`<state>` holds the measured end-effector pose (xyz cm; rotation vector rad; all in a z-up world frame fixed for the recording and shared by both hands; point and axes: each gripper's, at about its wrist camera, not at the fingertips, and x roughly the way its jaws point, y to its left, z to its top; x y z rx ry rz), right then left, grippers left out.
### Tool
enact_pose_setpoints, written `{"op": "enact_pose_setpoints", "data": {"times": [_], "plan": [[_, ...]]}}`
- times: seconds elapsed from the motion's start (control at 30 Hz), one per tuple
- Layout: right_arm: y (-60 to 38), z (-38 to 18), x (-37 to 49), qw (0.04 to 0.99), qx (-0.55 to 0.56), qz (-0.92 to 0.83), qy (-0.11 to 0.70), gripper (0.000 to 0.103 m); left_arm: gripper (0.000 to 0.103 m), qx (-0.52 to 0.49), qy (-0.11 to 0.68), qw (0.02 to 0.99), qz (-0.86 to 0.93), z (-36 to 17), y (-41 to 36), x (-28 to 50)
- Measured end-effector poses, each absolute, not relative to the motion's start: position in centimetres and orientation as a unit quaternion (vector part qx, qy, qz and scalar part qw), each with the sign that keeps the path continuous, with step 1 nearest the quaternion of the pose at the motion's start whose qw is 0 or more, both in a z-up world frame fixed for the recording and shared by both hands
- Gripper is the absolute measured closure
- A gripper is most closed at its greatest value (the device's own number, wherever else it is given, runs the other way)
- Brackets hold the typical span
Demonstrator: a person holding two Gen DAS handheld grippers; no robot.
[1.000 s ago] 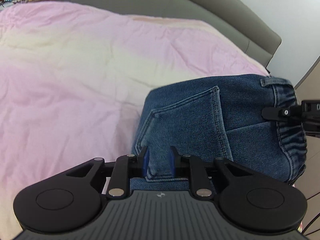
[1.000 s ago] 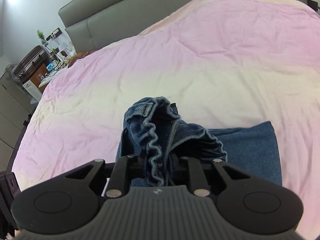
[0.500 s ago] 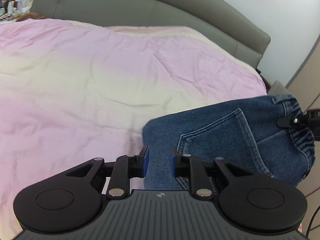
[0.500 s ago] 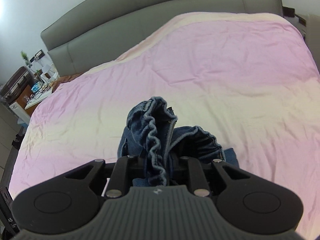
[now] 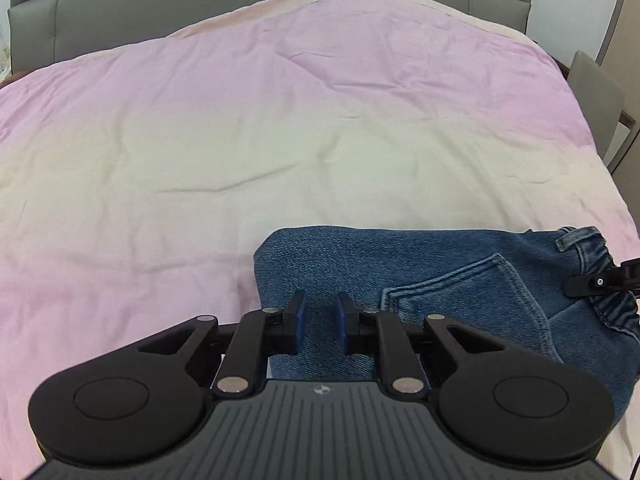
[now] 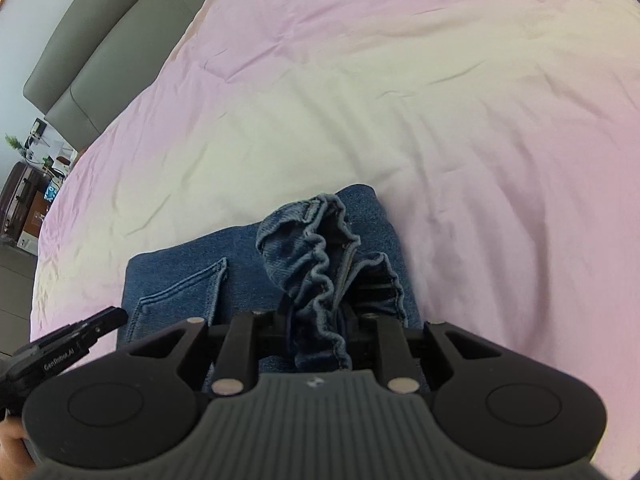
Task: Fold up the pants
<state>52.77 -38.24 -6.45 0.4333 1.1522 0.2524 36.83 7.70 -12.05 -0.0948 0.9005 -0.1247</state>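
Pinching waistband of one pair of jeans: right hand-held gripper; left hand-held gripper parted, empty.

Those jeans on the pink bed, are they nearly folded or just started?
Nearly folded, I'd judge. The jeans already lie as a compact bundle on the pink duvet, back pocket facing up. In hand: the right tongs pinch the bunched waistband, while the left tongs stand open over the opposite edge. Left: letting the waistband go and flattening it.
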Motion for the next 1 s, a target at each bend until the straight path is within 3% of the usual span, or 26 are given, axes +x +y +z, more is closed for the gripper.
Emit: {"op": "enact_pose_setpoints", "data": {"times": [0.07, 0.2, 0.47, 0.53, 0.6, 0.63, 0.7, 0.9, 1.0], "plan": [[-38.2, -7.2, 53.5, 0.809, 0.193, 0.118, 0.543, 0.076, 0.085, -0.054, 0.452, 0.889, -0.057, -13.2, 7.9, 38.1], [-38.1, -8.3, 54.2, 0.806, 0.197, 0.12, 0.545, 0.071, 0.087, -0.067, 0.467, 0.881, -0.043, -14.6, 8.4, 39.3], [-37.2, -1.8, 49.9, 0.857, 0.087, 0.139, 0.489, 0.053, 0.085, -0.016, 0.436, 0.898, -0.063, -9.8, 7.8, 34.1], [-36.6, -0.3, 47.9, 0.865, 0.071, 0.16, 0.471, 0.054, 0.075, -0.007, 0.422, 0.904, -0.067, -8.5, 7.4, 31.1], [-35.6, 0.4, 45.9, 0.867, 0.056, 0.178, 0.462, 0.056, 0.055, -0.009, 0.413, 0.908, -0.068, -7.7, 6.9, 28.3], [-35.2, 0.5, 44.7, 0.867, 0.049, 0.187, 0.46, 0.057, 0.05, -0.012, 0.411, 0.909, -0.072, -7.4, 6.6, 26.7], [-34.3, 0.3, 42.7, 0.867, 0.035, 0.201, 0.454, 0.065, 0.036, -0.019, 0.405, 0.911, -0.08, -7.1, 6.1, 24.2], [-33.3, -1.8, 39.3, 0.882, -0.019, 0.195, 0.428, 0.071, 0.021, 0.012, 0.409, 0.907, -0.103, -8.8, 2.7, 19.2], [-33.0, -3.9, 39.3, 0.882, -0.028, 0.183, 0.433, 0.074, 0.021, 0.024, 0.424, 0.901, -0.085, -11.3, 1.6, 19.2]]}}
